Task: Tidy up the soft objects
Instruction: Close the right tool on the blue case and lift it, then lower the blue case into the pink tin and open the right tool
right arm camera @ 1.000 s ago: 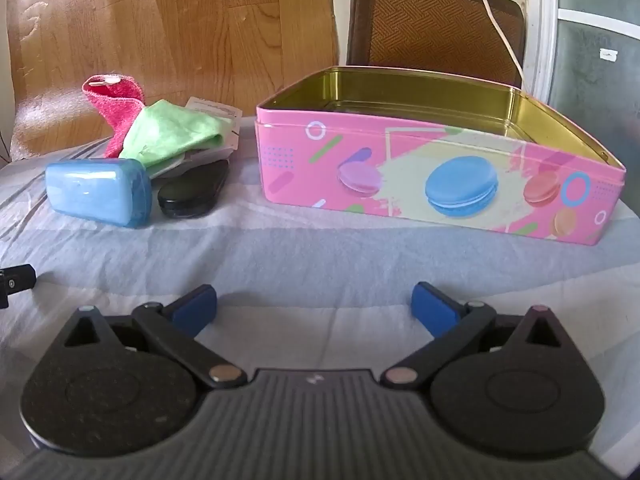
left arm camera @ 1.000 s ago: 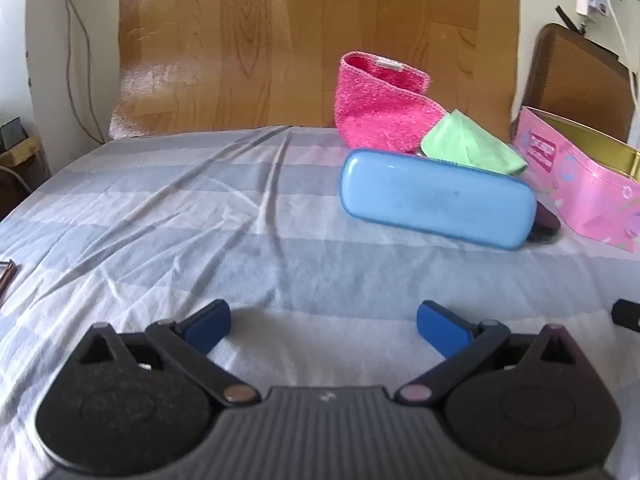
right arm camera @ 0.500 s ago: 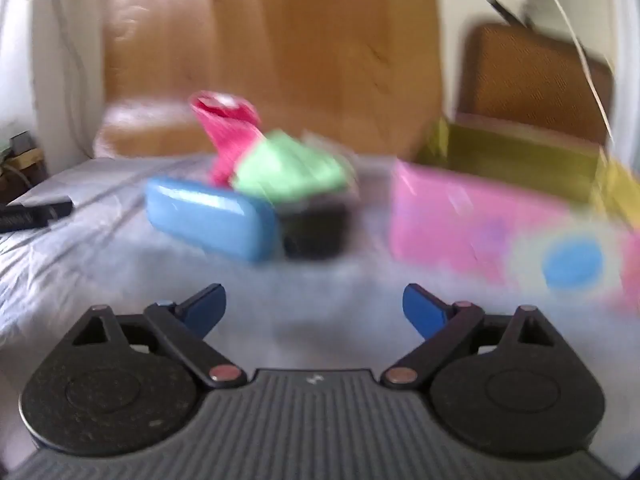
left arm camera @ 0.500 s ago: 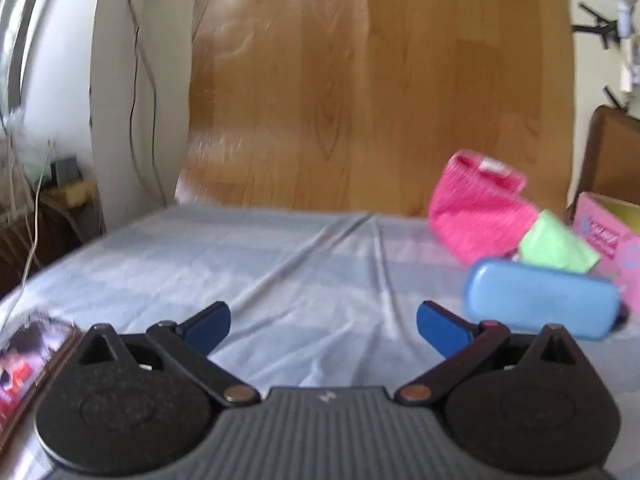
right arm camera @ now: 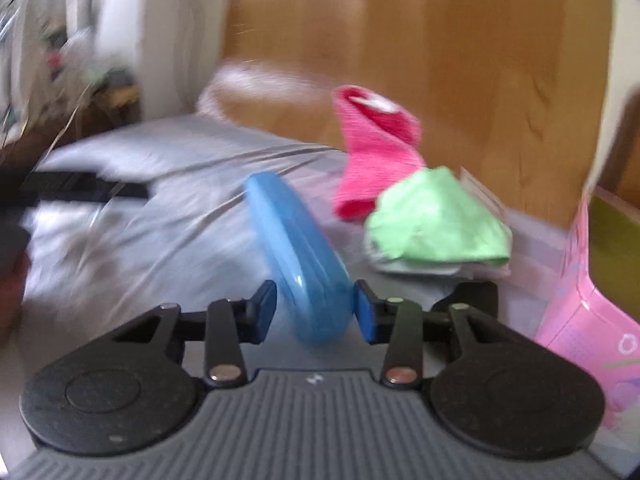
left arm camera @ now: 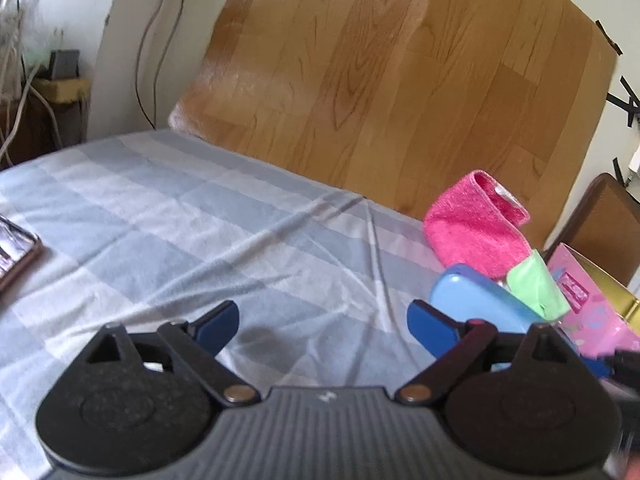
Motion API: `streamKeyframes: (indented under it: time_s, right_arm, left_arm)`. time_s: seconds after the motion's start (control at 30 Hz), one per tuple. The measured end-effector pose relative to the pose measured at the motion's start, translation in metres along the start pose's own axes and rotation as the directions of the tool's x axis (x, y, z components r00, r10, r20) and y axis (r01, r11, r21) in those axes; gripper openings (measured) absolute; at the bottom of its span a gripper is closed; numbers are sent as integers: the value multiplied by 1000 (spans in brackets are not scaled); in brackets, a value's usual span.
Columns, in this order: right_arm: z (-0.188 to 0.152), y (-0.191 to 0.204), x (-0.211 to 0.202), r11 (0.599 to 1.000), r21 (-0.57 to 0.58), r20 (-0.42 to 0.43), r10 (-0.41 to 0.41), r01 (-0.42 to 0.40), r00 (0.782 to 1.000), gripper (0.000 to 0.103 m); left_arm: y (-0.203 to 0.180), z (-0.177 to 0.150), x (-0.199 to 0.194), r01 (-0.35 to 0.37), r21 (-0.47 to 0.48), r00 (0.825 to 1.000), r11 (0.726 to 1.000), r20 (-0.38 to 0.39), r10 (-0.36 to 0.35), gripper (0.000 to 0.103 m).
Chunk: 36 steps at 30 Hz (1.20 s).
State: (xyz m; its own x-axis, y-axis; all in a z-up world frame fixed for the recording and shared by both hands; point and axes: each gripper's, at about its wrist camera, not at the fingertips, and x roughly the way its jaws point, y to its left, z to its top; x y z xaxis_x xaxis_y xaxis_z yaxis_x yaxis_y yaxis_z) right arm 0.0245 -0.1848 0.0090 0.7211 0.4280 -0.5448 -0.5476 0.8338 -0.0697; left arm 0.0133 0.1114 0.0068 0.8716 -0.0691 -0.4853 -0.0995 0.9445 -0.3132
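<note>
My right gripper (right arm camera: 316, 314) is shut on the near end of a blue glasses case (right arm camera: 298, 252), which points away from me. Behind it lie a green cloth (right arm camera: 436, 216) and a pink towel (right arm camera: 376, 148). In the left wrist view the pink towel (left arm camera: 472, 228), the green cloth (left arm camera: 536, 288) and the blue case (left arm camera: 476, 300) sit at the right. My left gripper (left arm camera: 324, 320) is open and empty above the striped sheet, left of the pile.
A pink macaron tin (right arm camera: 592, 300) stands open at the right; it also shows in the left wrist view (left arm camera: 592, 304). A wooden board (left arm camera: 380, 80) leans behind the bed. A dark-framed flat object (left arm camera: 16, 248) lies at the left edge. The right view is blurred.
My right gripper moved left from the tin to the pile and closed on the blue case. My left gripper swung left and tilted, staying open.
</note>
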Motion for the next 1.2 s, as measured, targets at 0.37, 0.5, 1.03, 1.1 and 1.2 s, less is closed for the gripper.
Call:
streamKeyframes:
  time_s: [0.37, 0.5, 1.03, 1.1, 1.2]
  right_arm:
    - [-10, 24, -19, 999, 27, 26, -24, 23, 999, 55]
    - [-4, 24, -8, 1000, 28, 19, -9, 8, 1000, 55]
    - [-19, -21, -103, 906, 112, 250, -424, 409, 871, 37]
    - [-22, -50, -112, 867, 154, 230, -499, 474, 836, 37]
    - [-34, -87, -127, 811, 196, 177, -581, 551, 794, 37]
  left_arm:
    - [-31, 15, 19, 282, -48, 940, 958, -184, -286, 90]
    - [-72, 31, 37, 263, -36, 926, 964, -271, -263, 85]
    - [-244, 38, 10, 495, 189, 859, 848, -251, -446, 52]
    - [-289, 32, 17, 561, 237, 822, 793, -272, -500, 52]
    - [-347, 17, 37, 641, 268, 764, 719, -316, -563, 52]
